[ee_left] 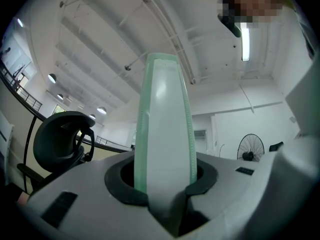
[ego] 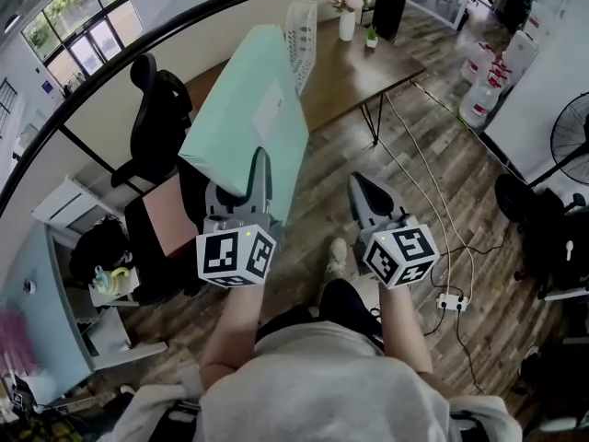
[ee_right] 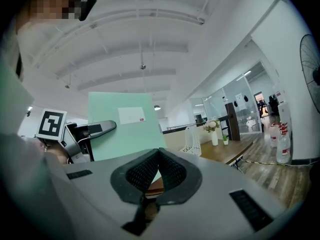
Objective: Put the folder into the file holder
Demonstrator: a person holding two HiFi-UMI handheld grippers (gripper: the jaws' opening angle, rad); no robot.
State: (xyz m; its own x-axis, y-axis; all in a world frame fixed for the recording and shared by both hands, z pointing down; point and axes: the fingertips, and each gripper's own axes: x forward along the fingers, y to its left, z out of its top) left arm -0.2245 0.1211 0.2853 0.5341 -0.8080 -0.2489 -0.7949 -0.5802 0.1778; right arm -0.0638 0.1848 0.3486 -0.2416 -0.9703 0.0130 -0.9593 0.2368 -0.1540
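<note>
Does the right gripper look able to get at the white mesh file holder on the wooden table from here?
Probably not yet. The right gripper, shut and empty, hangs over the plank floor, while the white mesh file holder stands far off on the wooden table. Nothing blocks the way.

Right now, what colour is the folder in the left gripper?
The folder is pale mint green, with a white label. The head view shows it best.

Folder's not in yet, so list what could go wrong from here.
1. Only the left claw grips the folder, at its near edge; it may swing or slip.
2. The right claw is shut and empty, so nothing steadies the folder.
3. The holder stands close to a vase on the desk; a wide swing could knock the vase.
</note>
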